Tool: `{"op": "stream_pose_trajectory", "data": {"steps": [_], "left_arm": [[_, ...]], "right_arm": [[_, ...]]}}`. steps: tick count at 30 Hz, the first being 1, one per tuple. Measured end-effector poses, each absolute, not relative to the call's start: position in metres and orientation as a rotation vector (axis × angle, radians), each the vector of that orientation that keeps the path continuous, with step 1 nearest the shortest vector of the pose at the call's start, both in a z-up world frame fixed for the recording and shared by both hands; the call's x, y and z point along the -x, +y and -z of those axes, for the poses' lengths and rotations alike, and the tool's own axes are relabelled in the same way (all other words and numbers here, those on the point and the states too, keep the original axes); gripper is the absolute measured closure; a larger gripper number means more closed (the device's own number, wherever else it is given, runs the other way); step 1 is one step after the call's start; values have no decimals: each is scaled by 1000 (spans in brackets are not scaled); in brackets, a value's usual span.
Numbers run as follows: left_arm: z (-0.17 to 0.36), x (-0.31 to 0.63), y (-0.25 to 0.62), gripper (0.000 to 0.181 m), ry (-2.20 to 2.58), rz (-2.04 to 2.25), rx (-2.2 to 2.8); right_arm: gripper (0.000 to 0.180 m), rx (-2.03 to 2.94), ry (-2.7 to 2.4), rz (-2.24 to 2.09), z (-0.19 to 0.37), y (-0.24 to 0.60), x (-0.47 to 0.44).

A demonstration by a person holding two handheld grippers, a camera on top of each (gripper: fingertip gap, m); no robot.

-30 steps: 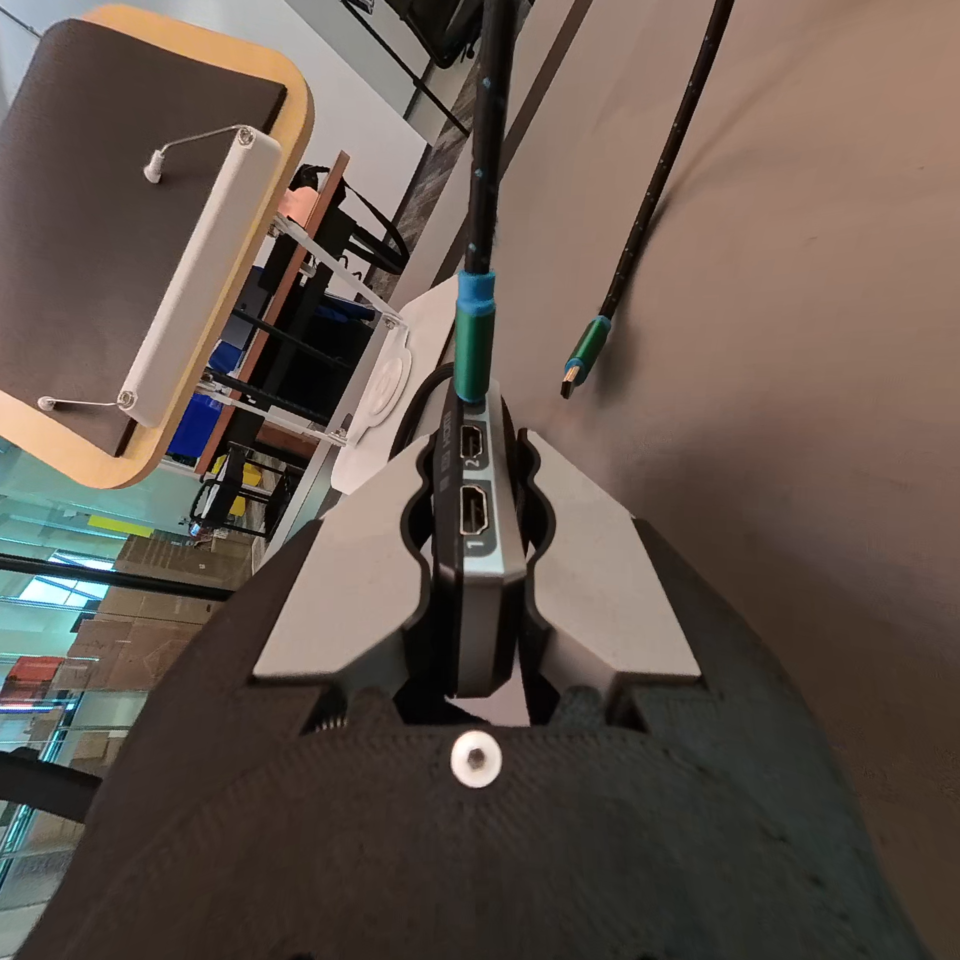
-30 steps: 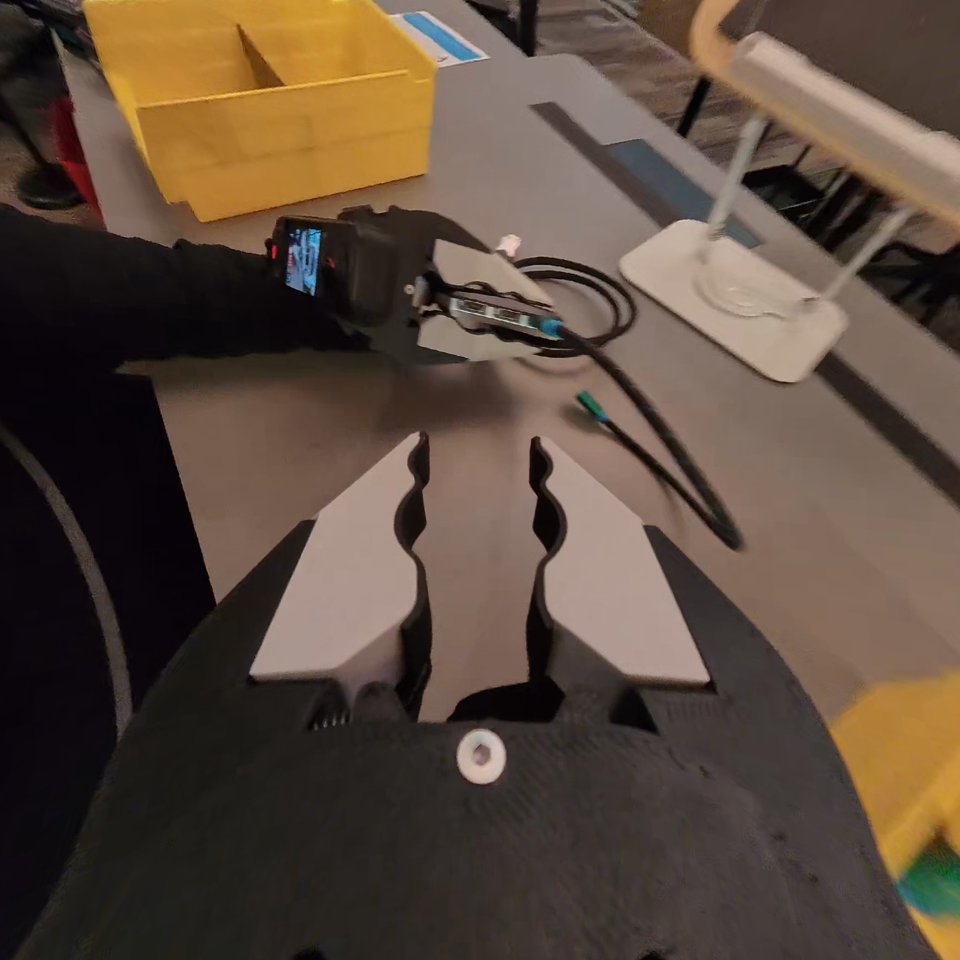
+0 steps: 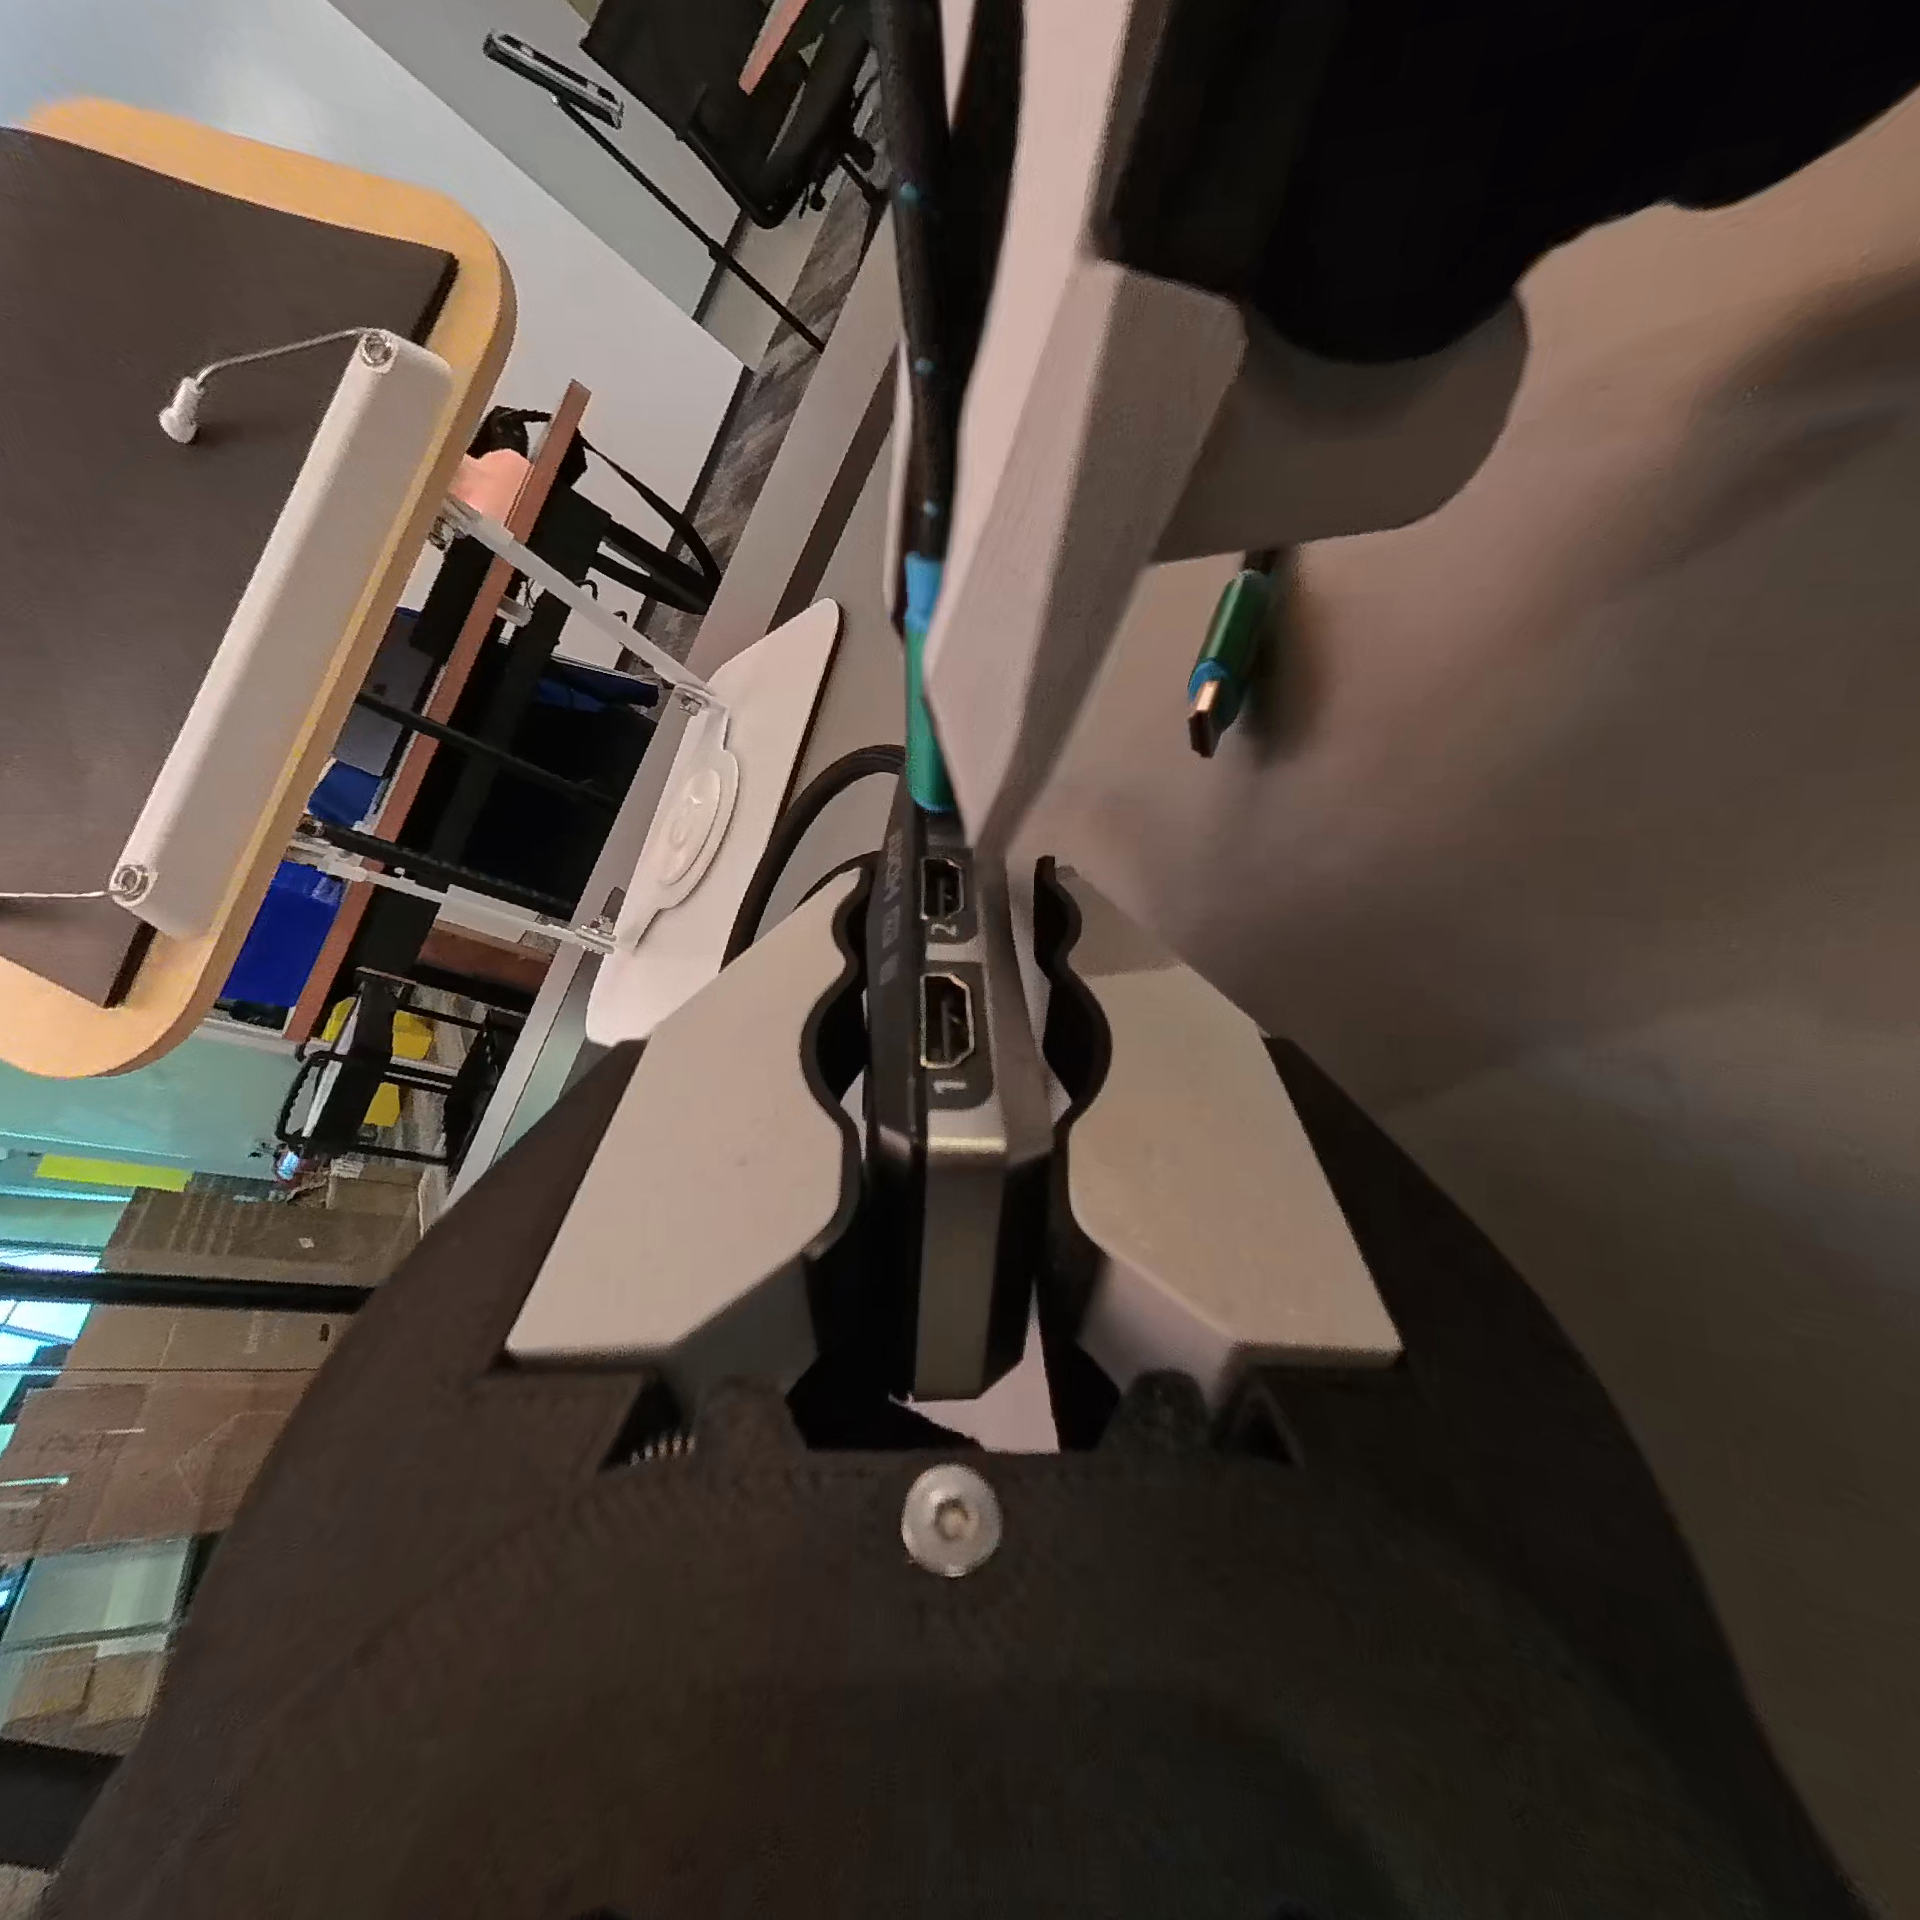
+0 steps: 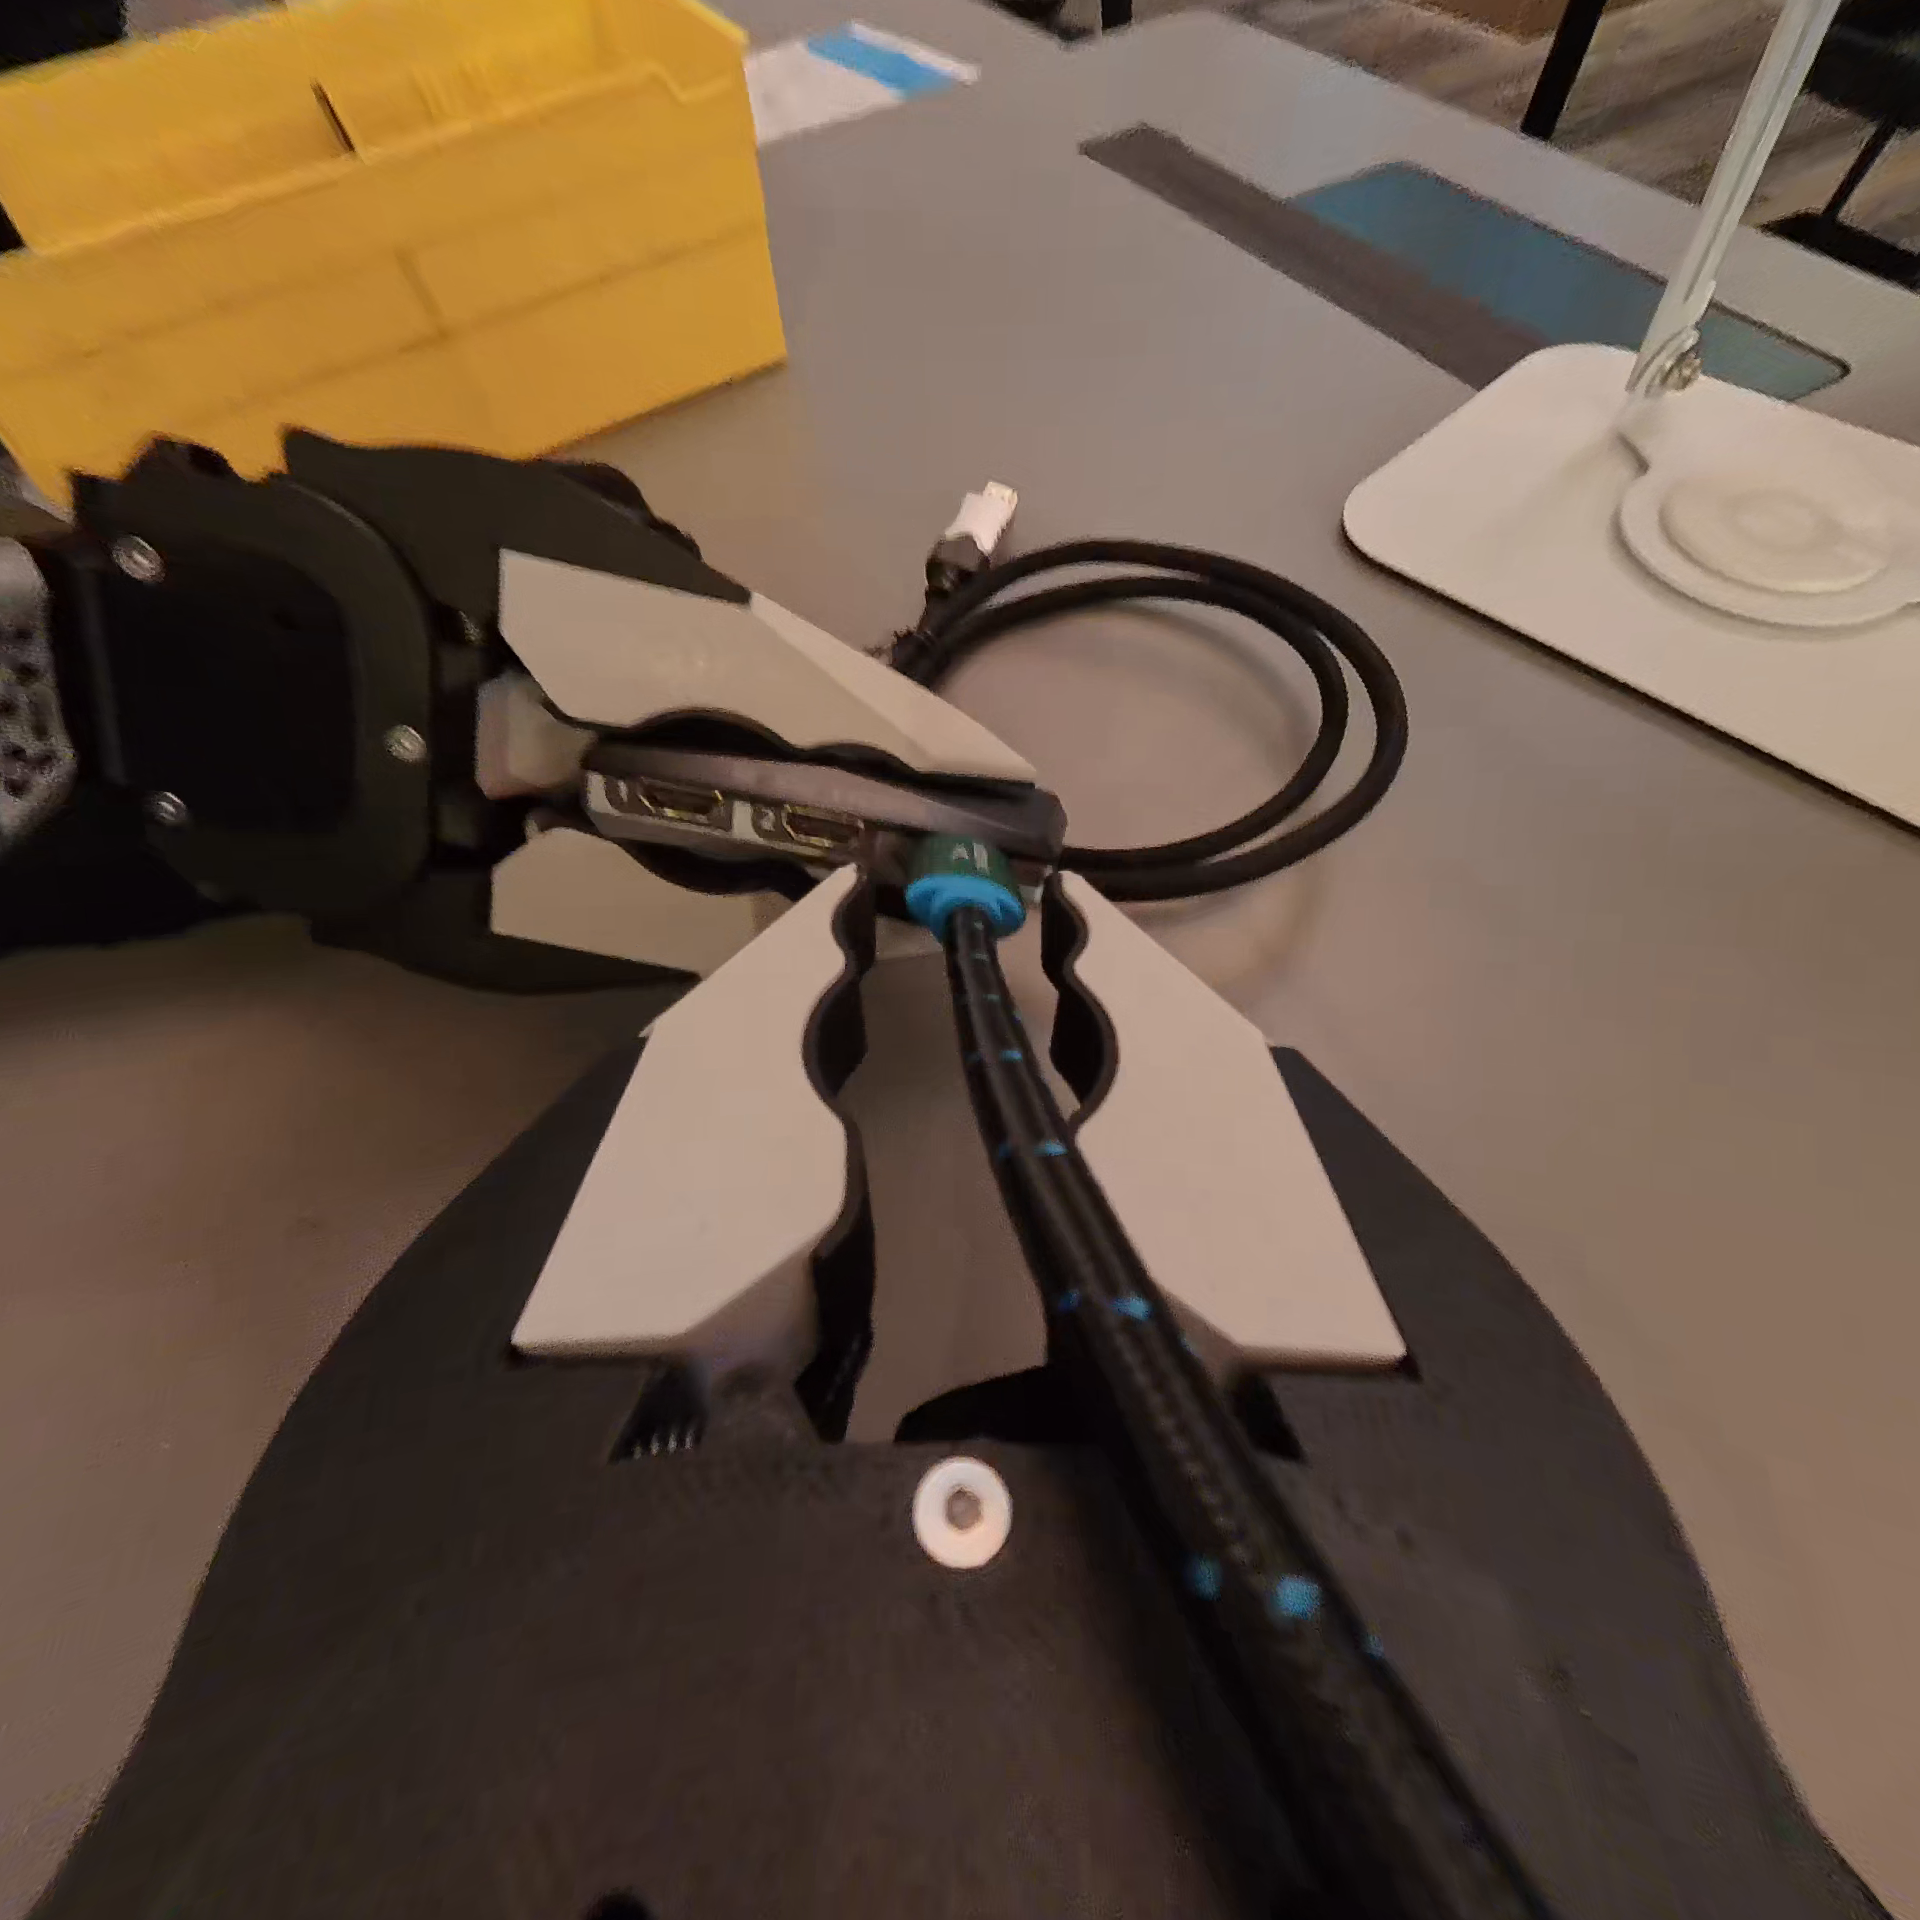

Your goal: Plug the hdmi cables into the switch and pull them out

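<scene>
Left wrist view rolled sideways, right wrist view upright, both close on switch (image 3: 951,1049).

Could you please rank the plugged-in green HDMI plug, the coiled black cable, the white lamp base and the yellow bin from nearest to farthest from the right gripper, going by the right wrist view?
From the right gripper:
1. Green HDMI plug, right at the tips of its jaws, seated in the switch.
2. Coiled black cable, just beyond, to the right.
3. White lamp base, far right, and yellow bin, far left: too close to call.
</scene>
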State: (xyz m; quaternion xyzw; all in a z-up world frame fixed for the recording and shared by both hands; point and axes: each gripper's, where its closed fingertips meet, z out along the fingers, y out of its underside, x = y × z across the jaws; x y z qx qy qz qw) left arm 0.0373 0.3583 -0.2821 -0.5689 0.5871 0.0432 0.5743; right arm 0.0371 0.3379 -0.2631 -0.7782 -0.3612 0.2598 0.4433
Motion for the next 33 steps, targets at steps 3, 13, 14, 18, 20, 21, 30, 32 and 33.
{"op": "stream_pose_trajectory", "data": {"steps": [3,13,14,18,20,21,30,32,33], "left_arm": [[284,-40,356,152,1394,-110,1324],[287,-41,356,153,1407,-116,1319],[287,-41,356,153,1406,-111,1320],[287,-41,355,153,1407,-110,1315],[286,-41,355,152,1403,-108,1315],[286,-41,355,152,1405,-106,1316],[289,-44,353,152,1423,-109,1307],[288,-44,353,152,1418,-112,1305],[289,-45,354,151,1416,-114,1306]], "right_arm": [[152,1921,-851,-706,260,338,-35],[155,1966,-875,-730,266,336,-39],[155,1967,-878,-725,267,336,-39],[161,1952,-875,-715,268,336,-40],[161,1937,-861,-722,266,336,-40],[161,1931,-846,-736,265,337,-39],[161,1947,-880,-715,268,334,-42],[161,1946,-866,-719,268,334,-42],[161,1944,-861,-716,268,335,-42]]}}
